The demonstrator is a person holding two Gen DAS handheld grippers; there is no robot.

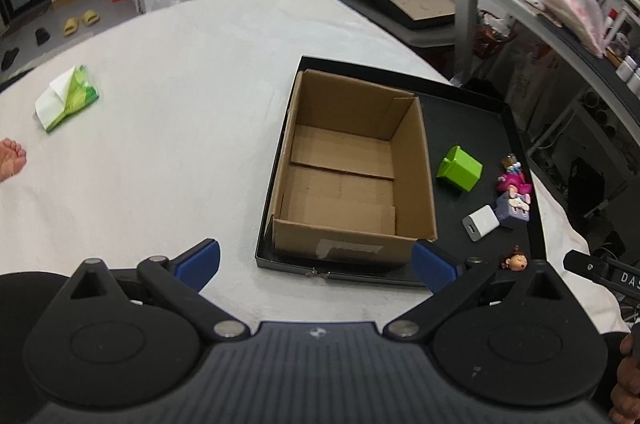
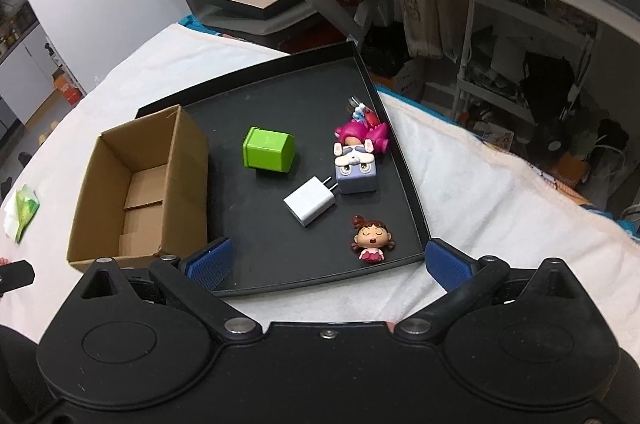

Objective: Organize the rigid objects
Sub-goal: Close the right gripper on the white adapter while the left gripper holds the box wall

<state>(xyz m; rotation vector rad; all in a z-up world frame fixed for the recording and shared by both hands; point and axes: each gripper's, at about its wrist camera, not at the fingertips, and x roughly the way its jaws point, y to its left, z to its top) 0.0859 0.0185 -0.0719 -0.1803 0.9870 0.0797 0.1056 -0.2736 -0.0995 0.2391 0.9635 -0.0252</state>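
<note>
While I hold both grippers back from the work, a white cloth-covered surface [image 1: 168, 143] fills most of each view. On it lies a shallow black tray [image 2: 400, 159]. An open cardboard box [image 1: 352, 167], empty inside, stands in the tray's left part. To its right, loose on the tray floor, lie the small things: a green plastic cube [image 2: 267, 154] on its side; a pink-haired doll [image 2: 362, 135] touching a lilac block toy [image 2: 356, 171]; a white plug charger [image 2: 309, 203] just beside that block, prongs toward it; and a tiny brown-haired girl figure [image 2: 372, 238] near the tray's front edge.

My left gripper [image 1: 316, 262] is spread wide and holds nothing, hovering before the box. My right gripper [image 2: 328, 262] is likewise spread and empty, hovering over the tray's near edge.

I judge all these pieces light, stiff and smooth. I would take the charger across its flat sides, and the figure round its body, since its round head may slip.
</note>
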